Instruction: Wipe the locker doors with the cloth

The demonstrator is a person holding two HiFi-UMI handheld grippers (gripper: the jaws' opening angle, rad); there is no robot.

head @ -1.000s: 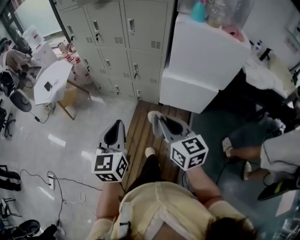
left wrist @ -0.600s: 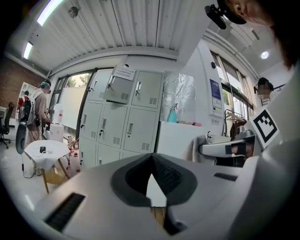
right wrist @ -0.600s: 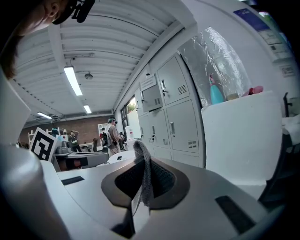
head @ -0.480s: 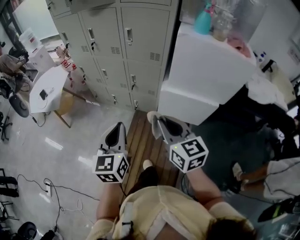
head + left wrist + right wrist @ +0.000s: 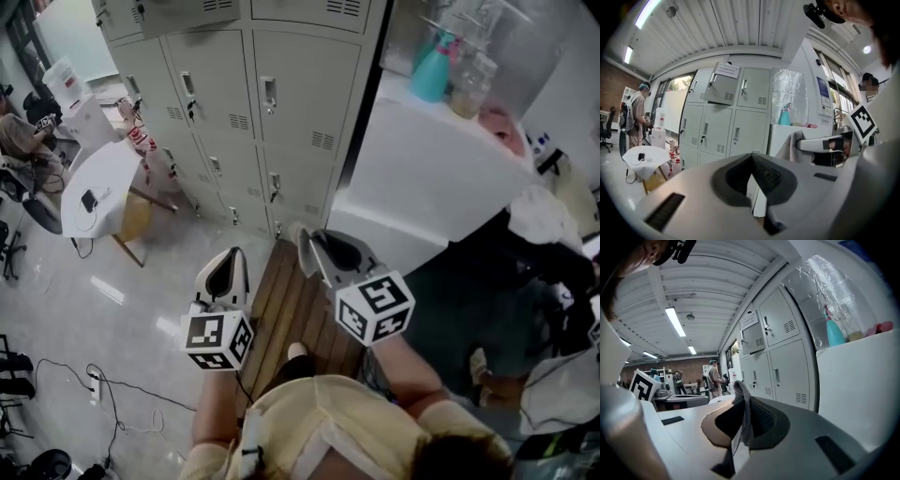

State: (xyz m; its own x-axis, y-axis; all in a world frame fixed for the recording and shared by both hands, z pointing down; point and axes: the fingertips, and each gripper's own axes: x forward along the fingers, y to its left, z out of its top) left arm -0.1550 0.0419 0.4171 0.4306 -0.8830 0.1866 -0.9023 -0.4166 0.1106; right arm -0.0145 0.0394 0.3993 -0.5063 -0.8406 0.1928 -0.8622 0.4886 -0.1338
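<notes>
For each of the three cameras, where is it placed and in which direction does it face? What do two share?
Head view: on the person's head, looking steeply down at the lockers; shows left gripper, right gripper, yellow shirt.
Left gripper view: on the left gripper, facing the lockers; its own jaws, shut and empty, below.
Right gripper view: on the right gripper, facing the lockers obliquely; its jaws clamp the cloth.
Shared: both gripper views show the teal spray bottle.

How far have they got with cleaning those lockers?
Done: the cloth is picked up and pinched in the right gripper. In hand: getting to the lockers, which stand ahead, not yet touched. The left gripper is shut, empty. Left: all the wiping.
</notes>
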